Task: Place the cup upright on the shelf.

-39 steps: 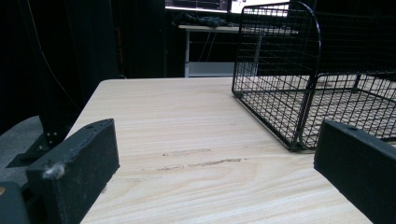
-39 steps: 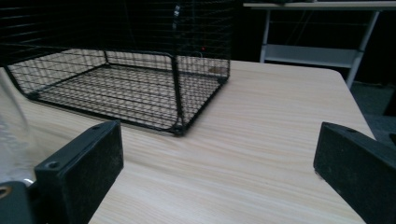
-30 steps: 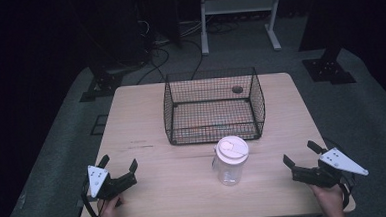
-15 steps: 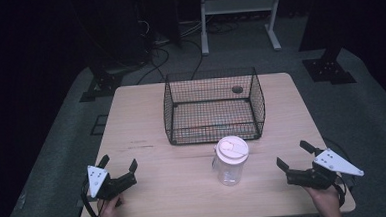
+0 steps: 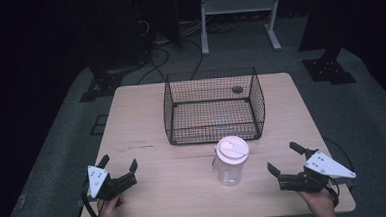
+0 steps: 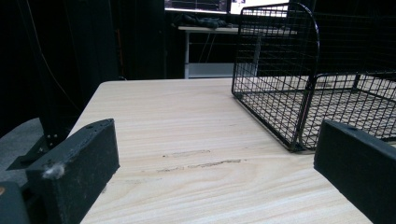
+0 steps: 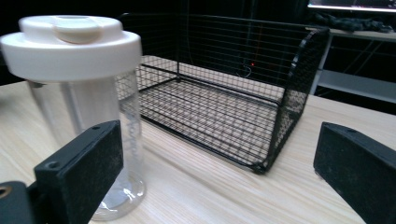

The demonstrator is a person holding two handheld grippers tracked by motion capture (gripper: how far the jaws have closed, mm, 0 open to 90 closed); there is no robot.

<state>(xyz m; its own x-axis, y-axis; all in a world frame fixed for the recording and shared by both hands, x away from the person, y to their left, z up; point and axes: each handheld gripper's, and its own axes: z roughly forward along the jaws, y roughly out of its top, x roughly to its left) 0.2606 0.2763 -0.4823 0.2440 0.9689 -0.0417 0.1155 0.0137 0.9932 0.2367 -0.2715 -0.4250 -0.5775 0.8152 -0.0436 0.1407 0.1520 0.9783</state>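
- Jar (image 5: 231, 160) with white lid is stood upright just in front of basket (image 5: 214, 106).
- Left gripper (image 5: 118, 170) and right gripper (image 5: 287, 162) are held wide open, nothing gripped.

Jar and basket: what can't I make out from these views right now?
- Jar contents: high view too small, right gripper view shows clear wall only; looks empty, unsure.
- Small dark spot by the basket back wall: too small to identify.
- Basket's right part: cut off by the left gripper view's edge.
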